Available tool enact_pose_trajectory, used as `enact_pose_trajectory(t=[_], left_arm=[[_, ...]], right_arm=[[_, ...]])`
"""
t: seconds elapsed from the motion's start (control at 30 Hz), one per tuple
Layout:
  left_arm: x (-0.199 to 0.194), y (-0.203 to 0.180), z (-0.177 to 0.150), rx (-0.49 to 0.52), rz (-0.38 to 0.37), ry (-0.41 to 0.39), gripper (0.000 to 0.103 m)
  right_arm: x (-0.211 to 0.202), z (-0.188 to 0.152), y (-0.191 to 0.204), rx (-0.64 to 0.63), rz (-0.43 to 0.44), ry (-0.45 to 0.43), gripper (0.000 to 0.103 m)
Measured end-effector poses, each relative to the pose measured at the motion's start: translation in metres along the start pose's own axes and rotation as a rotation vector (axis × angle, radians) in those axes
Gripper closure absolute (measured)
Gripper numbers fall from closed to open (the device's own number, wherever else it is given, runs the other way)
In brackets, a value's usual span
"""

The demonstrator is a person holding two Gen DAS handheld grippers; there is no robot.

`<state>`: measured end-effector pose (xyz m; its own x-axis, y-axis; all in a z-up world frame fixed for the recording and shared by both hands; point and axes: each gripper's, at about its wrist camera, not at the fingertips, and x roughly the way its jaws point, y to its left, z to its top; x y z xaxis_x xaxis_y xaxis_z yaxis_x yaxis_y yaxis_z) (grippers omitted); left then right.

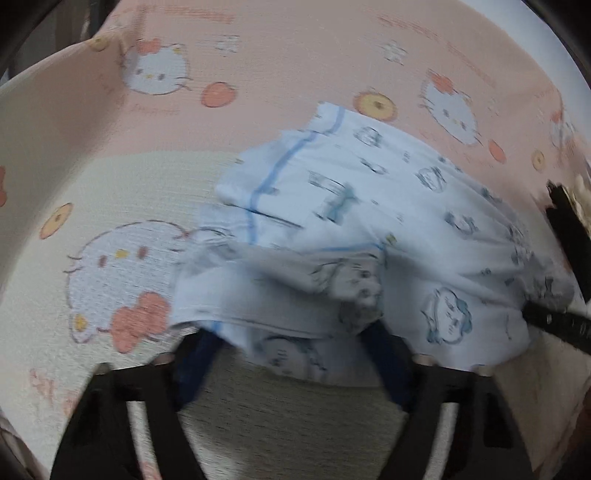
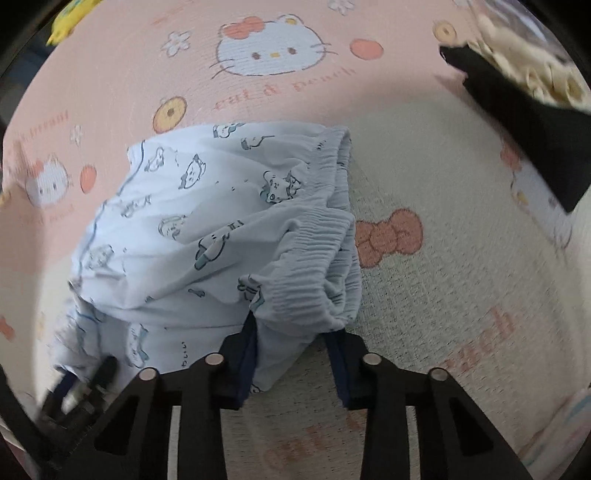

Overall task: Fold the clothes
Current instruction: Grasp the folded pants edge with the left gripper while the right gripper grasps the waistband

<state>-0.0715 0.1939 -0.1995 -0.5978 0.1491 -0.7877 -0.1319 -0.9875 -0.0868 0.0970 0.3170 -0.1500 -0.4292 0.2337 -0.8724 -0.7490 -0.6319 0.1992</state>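
Light blue cartoon-print shorts (image 1: 351, 221) lie bunched on a pink and cream Hello Kitty mat (image 1: 258, 66). In the left wrist view my left gripper (image 1: 295, 354) has its blue-padded fingers spread wide, and a fold of the shorts hangs between them. The right gripper's black fingers (image 1: 557, 321) show at the shorts' right edge. In the right wrist view the shorts (image 2: 207, 229) show their elastic waistband (image 2: 317, 254). My right gripper (image 2: 295, 354) has its fingers apart, with the waistband's lower edge draped between them. The left gripper (image 2: 85, 384) shows at lower left.
The mat (image 2: 443, 295) covers the whole surface. A black object (image 2: 524, 129) with a beige knitted thing (image 2: 532, 70) on it lies at the upper right of the right wrist view. A yellow item (image 2: 70, 18) sits at the far top left.
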Motion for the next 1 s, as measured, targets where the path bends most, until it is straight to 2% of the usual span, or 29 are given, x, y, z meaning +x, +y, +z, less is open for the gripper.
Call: enact_pose_trajectory(t=[0.03,0.07,0.13,0.17,0.2,0.27,0.43,0.53,0.7,0.8,0.93,0.97,1.0], left_arm=[[-0.001,0.005,0.002,-0.020,-0.001,-0.003,0.060],[-0.002,0.012,0.004,-0.059,-0.034,0.001,0.073],[-0.002,0.023,0.009,-0.137,-0.091,0.008,0.084],[-0.003,0.028,0.010,-0.174,-0.117,0.010,0.087],[-0.004,0.032,0.012,-0.210,-0.141,0.012,0.087],[-0.008,0.031,0.014,-0.205,-0.144,0.004,0.089],[-0.031,0.016,0.016,-0.098,-0.093,-0.040,0.089],[-0.045,0.019,0.012,-0.084,-0.102,-0.035,0.089],[-0.055,0.021,0.009,-0.076,-0.111,-0.034,0.089],[-0.053,0.025,0.008,-0.106,-0.130,-0.023,0.090],[-0.047,0.030,0.006,-0.149,-0.161,-0.006,0.090],[-0.046,0.032,0.006,-0.159,-0.168,0.001,0.090],[-0.045,0.034,0.005,-0.168,-0.174,0.010,0.090]], right_arm=[[0.000,0.000,0.001,-0.012,-0.001,-0.004,0.080],[-0.001,0.000,0.003,-0.019,0.001,-0.003,0.084],[-0.002,-0.001,0.006,-0.036,-0.003,-0.004,0.087],[-0.002,-0.002,0.008,-0.045,-0.010,-0.005,0.089],[-0.003,-0.002,0.010,-0.055,-0.016,-0.006,0.090],[-0.005,-0.003,0.015,-0.077,-0.037,-0.009,0.091],[-0.015,-0.008,0.020,-0.103,-0.074,-0.008,0.093],[-0.021,-0.012,0.016,-0.085,-0.083,0.006,0.095],[-0.033,-0.019,0.001,-0.064,-0.100,0.016,0.098],[-0.034,-0.019,-0.010,-0.036,-0.090,0.030,0.098],[-0.034,-0.016,-0.039,0.105,0.164,0.053,0.096],[-0.034,-0.016,-0.045,0.126,0.204,0.060,0.093],[-0.033,-0.016,-0.051,0.144,0.243,0.069,0.083]])
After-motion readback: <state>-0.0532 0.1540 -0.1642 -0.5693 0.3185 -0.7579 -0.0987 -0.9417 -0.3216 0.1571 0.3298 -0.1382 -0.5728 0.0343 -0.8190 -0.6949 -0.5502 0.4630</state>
